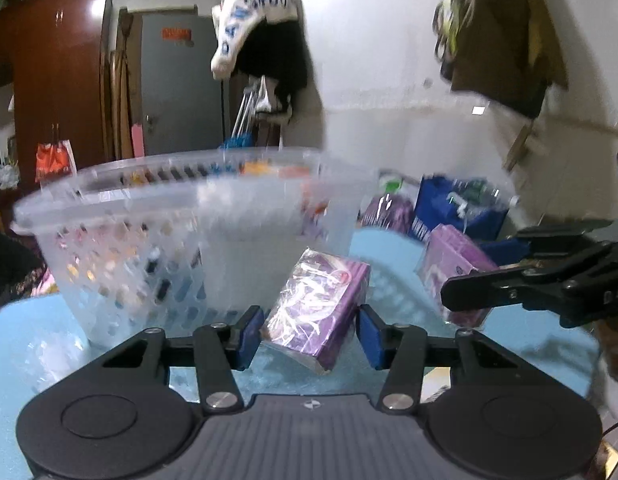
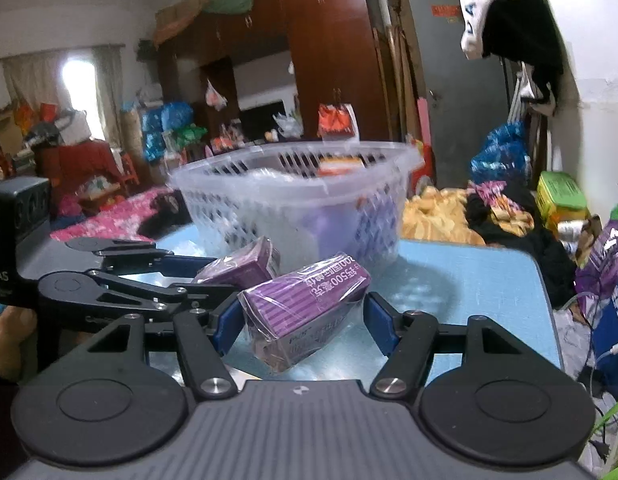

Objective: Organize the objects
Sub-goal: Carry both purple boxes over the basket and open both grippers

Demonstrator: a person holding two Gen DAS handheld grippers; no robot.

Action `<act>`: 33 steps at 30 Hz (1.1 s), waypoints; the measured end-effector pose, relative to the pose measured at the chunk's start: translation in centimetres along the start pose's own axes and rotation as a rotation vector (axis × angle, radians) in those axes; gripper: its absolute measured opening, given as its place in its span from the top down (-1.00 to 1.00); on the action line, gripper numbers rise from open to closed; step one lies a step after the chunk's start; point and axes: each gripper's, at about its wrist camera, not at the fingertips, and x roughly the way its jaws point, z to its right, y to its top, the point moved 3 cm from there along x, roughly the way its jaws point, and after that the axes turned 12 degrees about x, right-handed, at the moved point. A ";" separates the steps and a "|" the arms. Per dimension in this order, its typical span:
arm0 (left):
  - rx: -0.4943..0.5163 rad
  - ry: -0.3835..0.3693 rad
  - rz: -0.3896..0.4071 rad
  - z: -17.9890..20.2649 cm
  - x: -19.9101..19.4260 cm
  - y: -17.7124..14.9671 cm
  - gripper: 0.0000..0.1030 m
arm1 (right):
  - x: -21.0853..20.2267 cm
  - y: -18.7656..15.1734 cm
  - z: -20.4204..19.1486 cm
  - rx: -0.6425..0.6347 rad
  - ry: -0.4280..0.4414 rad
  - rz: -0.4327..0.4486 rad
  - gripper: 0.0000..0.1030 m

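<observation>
Purple boxes (image 1: 319,312) (image 2: 305,312) lie on the blue tabletop (image 2: 469,280), near the clear basket (image 1: 149,240). Left hand-held gripper (image 1: 309,338) straddles one, unclenched; right hand-held gripper (image 2: 297,326) brackets the other, pads apart, not gripping.

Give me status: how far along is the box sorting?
Done: some items already lie in the clear basket. In hand: left gripper and right gripper each straddle a purple box on the blue table; grip unclear. Left: both boxes into the basket.
</observation>
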 end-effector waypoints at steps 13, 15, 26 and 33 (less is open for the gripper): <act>-0.154 0.222 0.062 -10.8 -2.1 11.2 -0.06 | 6.4 11.0 -5.5 -0.140 -0.040 0.136 -0.31; -0.228 0.236 -0.003 -13.3 0.6 11.5 -0.06 | 9.6 11.8 -5.2 -0.131 -0.078 0.084 -0.31; -0.336 0.214 -0.098 -16.4 5.6 8.3 -0.07 | 14.7 11.2 -3.5 -0.081 -0.066 0.025 -0.32; -0.354 0.204 -0.067 -16.6 5.0 7.5 -0.72 | 12.0 11.3 -3.2 -0.099 -0.123 0.128 -1.00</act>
